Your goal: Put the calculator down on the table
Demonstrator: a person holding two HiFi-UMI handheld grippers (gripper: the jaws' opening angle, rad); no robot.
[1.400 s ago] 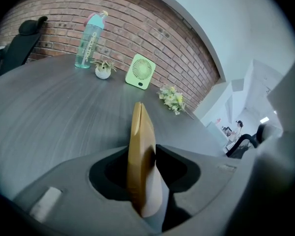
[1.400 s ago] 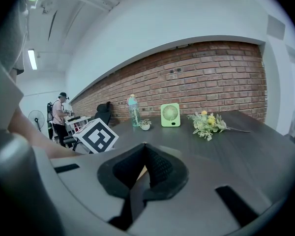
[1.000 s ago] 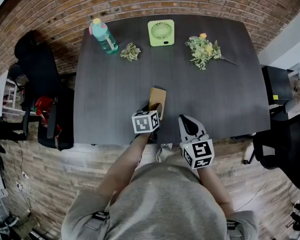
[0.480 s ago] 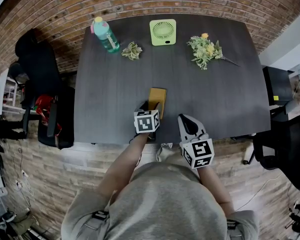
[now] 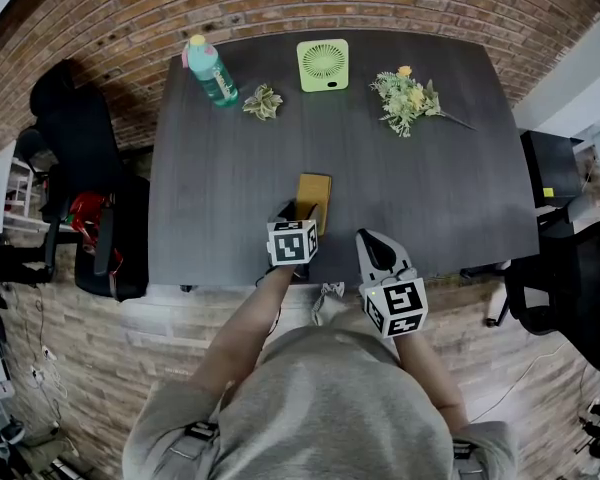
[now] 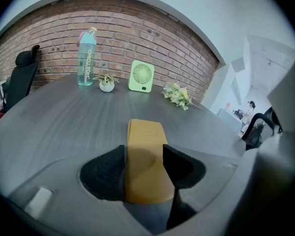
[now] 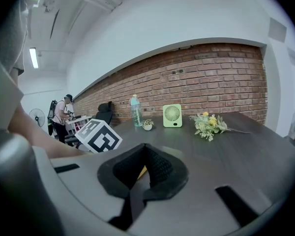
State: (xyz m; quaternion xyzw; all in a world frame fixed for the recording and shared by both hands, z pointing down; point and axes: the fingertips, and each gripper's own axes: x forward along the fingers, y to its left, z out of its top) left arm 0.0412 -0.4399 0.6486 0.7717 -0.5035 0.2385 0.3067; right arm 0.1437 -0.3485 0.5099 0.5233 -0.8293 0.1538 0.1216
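The yellow calculator [image 5: 314,194] lies flat on the dark table [image 5: 220,178] near its front edge. In the left gripper view the calculator [image 6: 146,137] runs lengthwise away from me between the two black pads. My left gripper [image 5: 302,214] [image 6: 144,151] is open around its near end, with the jaws standing wide and not pressing on it. My right gripper [image 5: 376,240] [image 7: 146,157] hovers just right of it over the table's front edge, shut and empty. A yellow sliver of the calculator [image 7: 142,171] shows past its pads.
Along the table's far side stand a teal bottle [image 5: 210,71], a small potted plant [image 5: 263,102], a green fan [image 5: 323,65] and a bunch of flowers [image 5: 410,98]. Black chairs stand left [image 5: 80,138] and right [image 5: 570,288] of the table. A person [image 7: 66,113] stands far off.
The calculator has gone from slightly tilted to lying flat on the table. The left gripper has barely shifted around it. The right gripper has not moved.
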